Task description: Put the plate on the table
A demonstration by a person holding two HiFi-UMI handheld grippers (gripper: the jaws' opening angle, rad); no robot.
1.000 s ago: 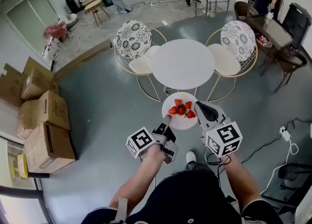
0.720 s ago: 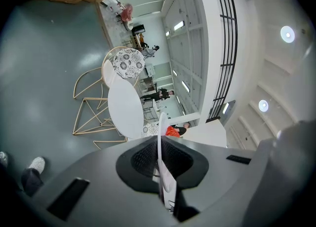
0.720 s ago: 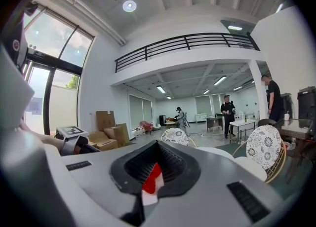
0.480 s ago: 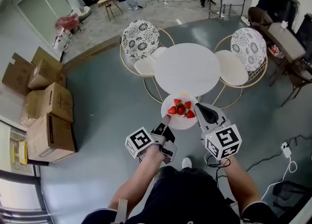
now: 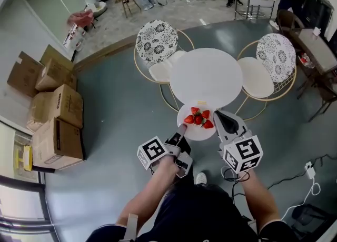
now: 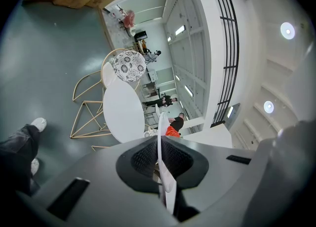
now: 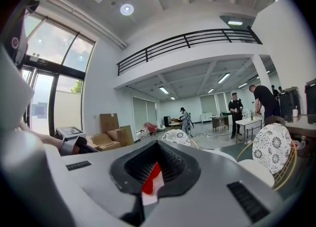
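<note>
Both tongs are on the plate [image 5: 195,129], one on each side.

- Left gripper [image 5: 181,128]: jaws narrow, pinched on the plate's left rim. In the left gripper view the rim runs edge-on as a thin white line [image 6: 161,144] between the ribbed pads of the left gripper [image 6: 160,161], which press on it from both sides.
- Right gripper [image 5: 216,114]: jaws likewise clamped, on the plate's right rim. In the right gripper view, the right gripper [image 7: 152,174] has a sliver of white rim [image 7: 150,192] in the slot between its pads, with red fruit [image 7: 152,177] showing just behind it.
- Strawberries [image 5: 198,118]: a small red heap on the far half of the plate.
- Round white table [image 5: 205,75]: landmark. The plate hangs at the table's near edge, on my side, and its far rim overlaps that edge in the head view. Whether it touches the tabletop I cannot tell.
- Two chairs with patterned backs sit at the table's far side, one to the left [image 5: 157,41] and one to the right [image 5: 276,51].
- Cardboard boxes [image 5: 55,114] are stacked well apart from the table, to its left.
- My shoe [image 5: 199,178] is on the grey floor [image 5: 121,104], on the near side of the table, below the plate in the head view.
</note>
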